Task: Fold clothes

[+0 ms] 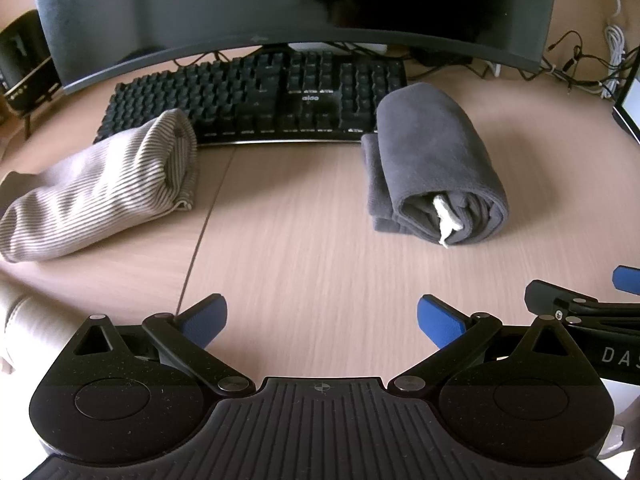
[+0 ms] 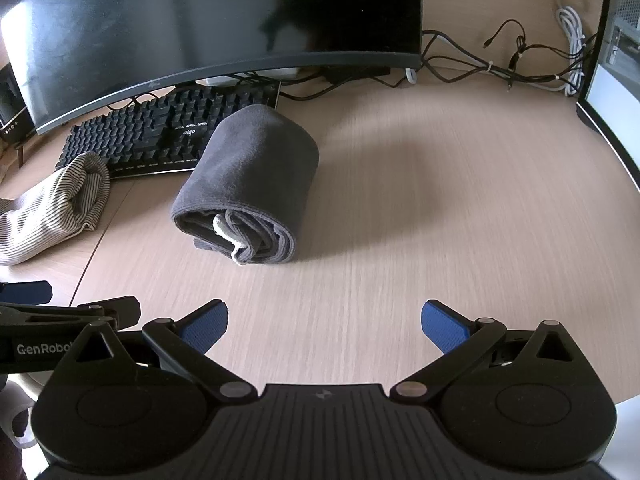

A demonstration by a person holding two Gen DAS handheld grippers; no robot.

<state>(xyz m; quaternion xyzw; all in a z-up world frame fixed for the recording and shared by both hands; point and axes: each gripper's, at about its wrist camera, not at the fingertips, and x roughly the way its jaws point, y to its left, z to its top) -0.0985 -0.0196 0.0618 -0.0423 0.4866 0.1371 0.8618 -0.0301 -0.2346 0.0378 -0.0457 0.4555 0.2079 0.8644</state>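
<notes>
Both grippers, left gripper (image 1: pixel 322 322) and right gripper (image 2: pixel 324 322), released, empty. Grey cloth (image 1: pixel 434 164) looks folded; striped garment (image 1: pixel 100 184) at 10 o'clock next: pinch edges, lift evenly.

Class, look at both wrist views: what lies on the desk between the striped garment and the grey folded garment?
Nothing: only bare desk separates the striped garment from the grey folded garment, clearest in the left wrist view.

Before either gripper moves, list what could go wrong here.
1. The grey roll lies against the keyboard; a reach for its far end could hit the keys.
2. Its layers and white tag show loose at the near end, so a pinch there may unroll it.
3. The striped garment also touches the keyboard, and part of it runs out of view; dragging could snag it. Both the left gripper and right gripper are open and empty.
</notes>
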